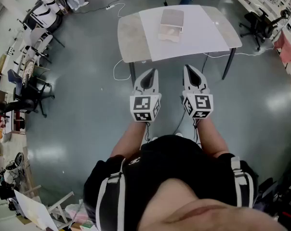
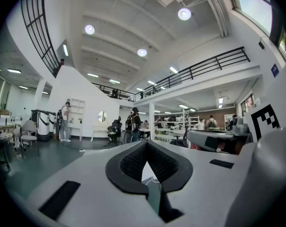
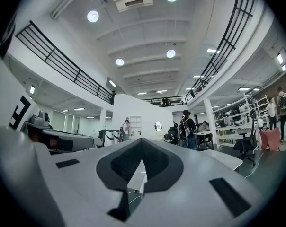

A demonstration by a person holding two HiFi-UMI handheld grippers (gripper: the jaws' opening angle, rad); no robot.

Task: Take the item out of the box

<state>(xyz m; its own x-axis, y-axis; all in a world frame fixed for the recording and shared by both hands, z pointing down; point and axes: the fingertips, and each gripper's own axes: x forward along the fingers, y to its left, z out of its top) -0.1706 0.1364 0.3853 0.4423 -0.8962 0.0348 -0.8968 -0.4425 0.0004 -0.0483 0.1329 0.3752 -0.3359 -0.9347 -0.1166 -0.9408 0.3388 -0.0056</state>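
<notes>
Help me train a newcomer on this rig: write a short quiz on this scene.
1. True or false: the box sits on the table.
2. Pick one. The left tool is: A) open; B) shut with nothing in it; C) shut on the box.
3. Short answer: what lies directly below the left tool and the right tool, the table or the floor?

Key: 1 true; 2 B; 3 the floor. Both tools are held short of the table's near edge.
</notes>
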